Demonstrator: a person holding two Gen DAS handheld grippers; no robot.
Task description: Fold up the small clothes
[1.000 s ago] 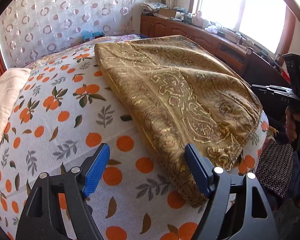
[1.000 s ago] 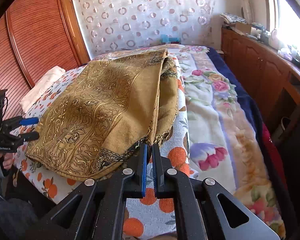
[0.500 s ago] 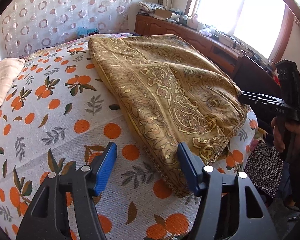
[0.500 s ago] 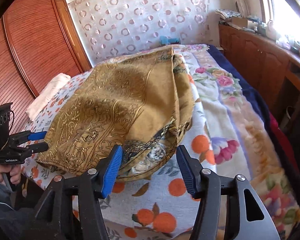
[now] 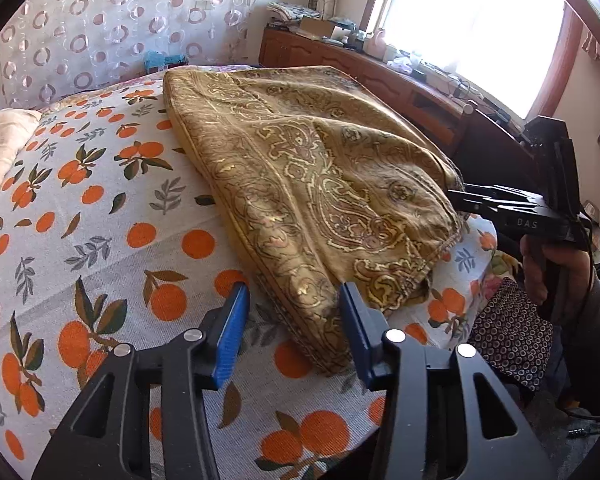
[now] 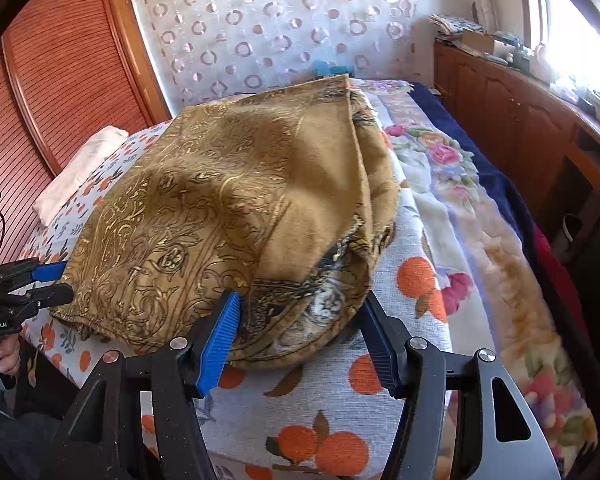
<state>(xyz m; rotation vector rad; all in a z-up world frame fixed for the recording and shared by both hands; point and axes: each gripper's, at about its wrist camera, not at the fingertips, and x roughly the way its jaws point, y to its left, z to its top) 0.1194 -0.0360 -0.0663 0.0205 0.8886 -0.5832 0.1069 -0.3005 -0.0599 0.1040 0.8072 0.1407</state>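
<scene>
spread over the near end of the bed, on the orange-print sheet [image 5: 100,220]: the gold paisley cloth [image 5: 308,184], already doubled, its layered edges toward the floral blanket [image 6: 480,208].

likely the step in hand: taking both near corners for another fold. best done by catching every layer at once, not just the top one, and closing both sides at matching spots so the fold comes out square.

left gripper [image 5: 292,330]: jaws half wide and closing, the cloth's near folded corner between them, pads not yet pressing. right gripper [image 6: 300,340]: jaws half wide and opening, the rounded bunched corner of the cloth between them, no grip visible.

from the left wrist view only: the long clean fold line down the cloth's left side, the window, the dotted dark fabric [image 5: 508,340] hanging off the bed edge, the hand [image 5: 556,268] on the right tool's handle.

from the right wrist view only: the stacked loose edges and dark border at the right corner, the wooden slatted door [image 6: 60,80], the folded white cloth [image 6: 80,172] beyond.
</scene>
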